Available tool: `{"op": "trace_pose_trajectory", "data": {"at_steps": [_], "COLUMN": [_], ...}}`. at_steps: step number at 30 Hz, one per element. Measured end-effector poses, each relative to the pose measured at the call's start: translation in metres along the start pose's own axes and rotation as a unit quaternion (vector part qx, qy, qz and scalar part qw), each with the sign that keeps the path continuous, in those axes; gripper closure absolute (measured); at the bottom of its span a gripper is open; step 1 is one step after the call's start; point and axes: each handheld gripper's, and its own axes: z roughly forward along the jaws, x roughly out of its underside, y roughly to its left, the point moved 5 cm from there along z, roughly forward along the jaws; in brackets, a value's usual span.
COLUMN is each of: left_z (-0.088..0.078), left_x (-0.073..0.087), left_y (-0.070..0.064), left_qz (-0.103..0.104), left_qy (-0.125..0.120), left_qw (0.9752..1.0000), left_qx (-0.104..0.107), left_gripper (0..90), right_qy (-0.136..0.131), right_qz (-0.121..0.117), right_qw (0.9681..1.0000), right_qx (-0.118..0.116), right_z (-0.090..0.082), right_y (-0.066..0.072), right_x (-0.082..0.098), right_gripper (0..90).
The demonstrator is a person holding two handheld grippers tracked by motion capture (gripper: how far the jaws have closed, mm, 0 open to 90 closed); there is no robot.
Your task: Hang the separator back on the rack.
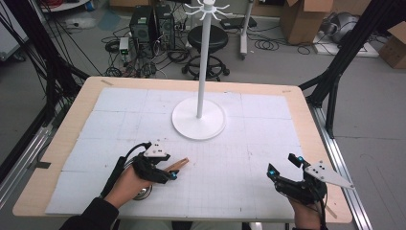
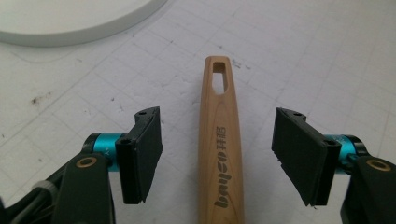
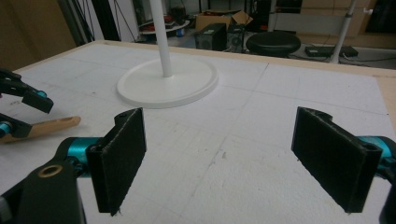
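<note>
Left gripper (image 2: 217,154): jaws apart, straddling the wooden handle (image 2: 219,154) with a gap on each side; pads not touching.
Handle location: flat on the gridded white mat (image 1: 230,139), near the rack base (image 1: 198,125).
Axis: handle ran along the jaws' line, slotted end away.
Right gripper (image 3: 238,158): jaws wide apart, empty, well apart from the handle.
Material: smooth light wood, printed lettering, oblong hanging slot.

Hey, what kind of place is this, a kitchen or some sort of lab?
Most likely a robotics lab or workshop, not a kitchen: computer towers with tangled cables on the floor, cardboard boxes, and a gridded work table inside a black frame.
</note>
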Motion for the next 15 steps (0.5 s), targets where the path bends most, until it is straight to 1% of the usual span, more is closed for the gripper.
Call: {"op": "trace_pose_trajectory", "data": {"at_steps": [2,4,6,11,15], "left_z": [0.0031,0.0036,0.0046,0.0068,0.0083], "left_x": [0.002,0.0024,0.0029,0.0043,0.0044], "left_y": [-0.0009,-0.0012,-0.0015,-0.0011,-0.0009], "left_qz": [0.003,0.007,0.009,0.014,0.016], "left_qy": [0.01,0.014,0.016,0.022,0.022], "left_qw": [0.9999,0.9999,0.9998,0.9997,0.9996], "left_qx": [-0.002,-0.002,-0.003,0.0,-0.002], "left_gripper": [35.8,35.9,37.9,42.3,45.8], "right_qy": [0.001,0.002,0.003,0.003,0.004], "right_qz": [0.002,0.0,0.004,0.007,0.006], "right_qw": [1.0,1.0,1.0,1.0,1.0], "right_qx": [0.0,0.0,0.0,0.0,0.0], "right_z": [0.0,0.0,0.0002,0.0001,0.0002], "right_y": [0.0001,-0.0002,-0.0004,-0.0015,-0.0015], "right_x": [0.0003,0.0003,0.001,0.0015,0.0015], "right_gripper": [16.5,16.5,16.5,16.5,16.5]}}
